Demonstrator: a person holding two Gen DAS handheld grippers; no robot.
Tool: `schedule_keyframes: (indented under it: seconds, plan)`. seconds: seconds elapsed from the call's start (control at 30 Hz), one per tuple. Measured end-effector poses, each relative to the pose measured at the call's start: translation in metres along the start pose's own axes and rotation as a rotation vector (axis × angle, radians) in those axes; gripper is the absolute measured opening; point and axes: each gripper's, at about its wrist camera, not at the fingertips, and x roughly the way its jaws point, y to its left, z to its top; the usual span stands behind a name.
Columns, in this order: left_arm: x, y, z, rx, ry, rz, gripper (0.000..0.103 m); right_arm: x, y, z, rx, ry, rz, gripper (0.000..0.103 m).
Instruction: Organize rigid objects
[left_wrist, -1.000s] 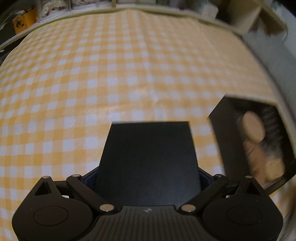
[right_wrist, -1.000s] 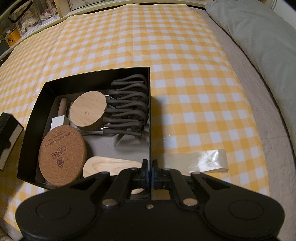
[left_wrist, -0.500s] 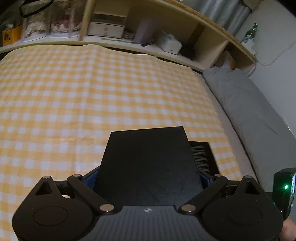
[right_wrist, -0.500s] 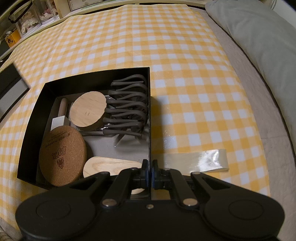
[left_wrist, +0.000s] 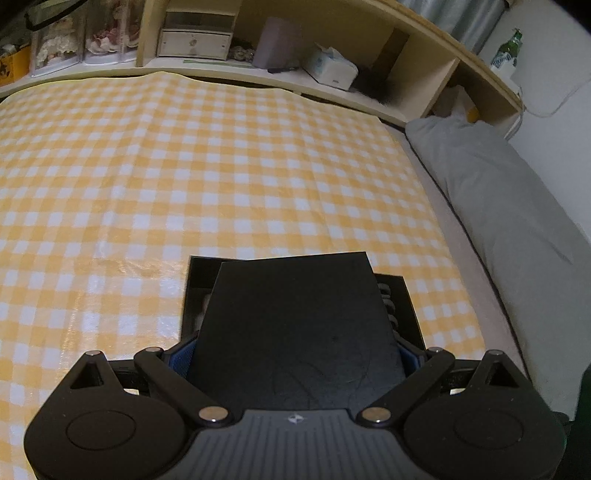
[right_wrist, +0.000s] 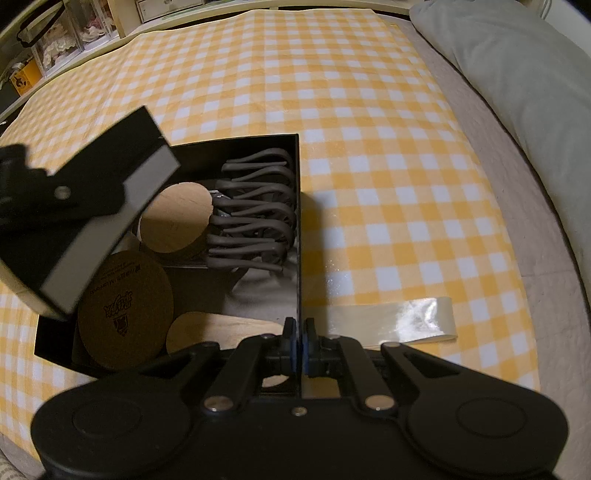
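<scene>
My left gripper (left_wrist: 295, 356) is shut on a flat black lid (left_wrist: 295, 325), its pads pressing the lid's two side edges. In the right wrist view the lid (right_wrist: 92, 206) hangs tilted over the left part of the open black box (right_wrist: 298, 221). My right gripper (right_wrist: 298, 343) is shut on the box's right wall near the front corner. Inside the box lie a cork coaster (right_wrist: 125, 306), a round wooden disc (right_wrist: 177, 218), a dark grey wavy rack (right_wrist: 255, 214) and a pale wooden piece (right_wrist: 221, 328). The lid hides most of the box (left_wrist: 192, 280) in the left wrist view.
The box rests on a yellow-and-white checked cloth (left_wrist: 184, 166). A strip of clear tape (right_wrist: 391, 321) lies just right of the box. A grey pillow (left_wrist: 498, 192) runs along the right side, and a wooden shelf (left_wrist: 258, 48) with boxes stands at the far end.
The left gripper has carried the lid rightward from beside the box to above its left part. The right gripper has kept still on the box wall.
</scene>
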Motion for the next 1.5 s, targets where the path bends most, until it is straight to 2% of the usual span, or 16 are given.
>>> schedule_keyframes:
  seconds: [0.1,0.17,0.77,1.23,1.5]
  plan:
    - [0.006,-0.001,-0.004,0.008,0.032,0.011,0.099,0.000,0.000,0.000,-0.001,0.000,-0.001,0.004]
    - [0.005,-0.002,-0.006,0.025,0.027,0.012,0.103,0.000,0.000,0.000,-0.001,0.000,0.000,0.004]
    - [-0.023,-0.012,-0.020,0.135,0.078,0.022,0.103,0.000,0.000,0.000,-0.004,0.001,0.000,0.005]
    - [-0.081,-0.016,-0.030,0.181,0.002,0.031,0.103,-0.002,-0.002,-0.001,0.012,-0.003,-0.002,0.006]
    - [-0.117,-0.004,-0.038,0.195,-0.063,0.044,0.103,-0.057,0.003,-0.010,0.056,-0.130,-0.006,0.011]
